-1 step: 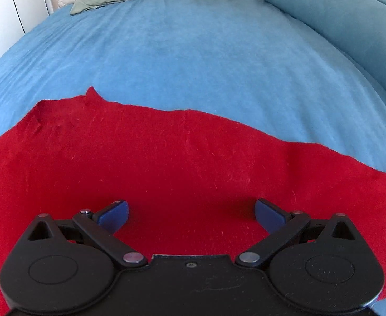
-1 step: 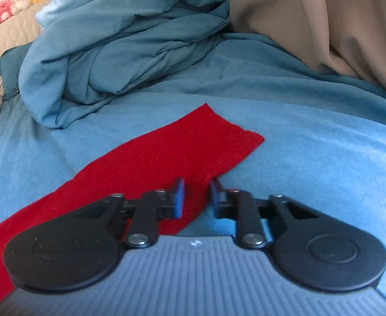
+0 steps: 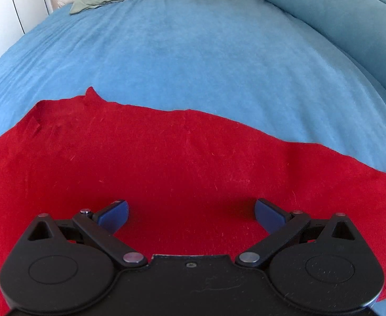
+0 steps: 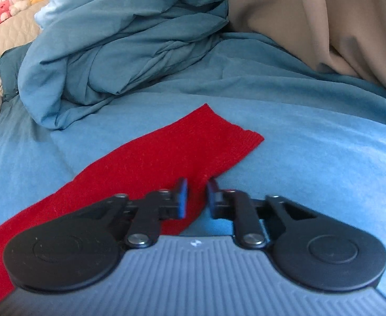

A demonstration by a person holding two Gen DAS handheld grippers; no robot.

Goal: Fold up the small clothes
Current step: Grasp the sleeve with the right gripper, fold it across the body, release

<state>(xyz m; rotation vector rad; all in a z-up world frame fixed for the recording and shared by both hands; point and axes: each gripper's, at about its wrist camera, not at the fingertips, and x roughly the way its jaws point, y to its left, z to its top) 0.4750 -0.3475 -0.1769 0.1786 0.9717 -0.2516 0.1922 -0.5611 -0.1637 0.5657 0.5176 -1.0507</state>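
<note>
Red garment (image 3: 166,158) flat on blue sheet (image 3: 193,65), left gripper (image 3: 190,210) jaws wide apart, right gripper (image 4: 196,193) jaws narrowly parted astride its edge.

Nothing has changed: both views match the earlier pictures exactly

Right gripper (image 4: 196,194) jaws narrowly parted, perhaps touching red garment (image 4: 166,155)

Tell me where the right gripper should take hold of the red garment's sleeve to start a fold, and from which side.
Probably the ribbed cuff end of the red garment. The sleeve lies flat on the blue bedsheet, so only its edges can be pinched. Its right edge is free, so the right gripper, open just above that edge, could slide one finger under from the sheet side. The left gripper is wide open over the body.
</note>
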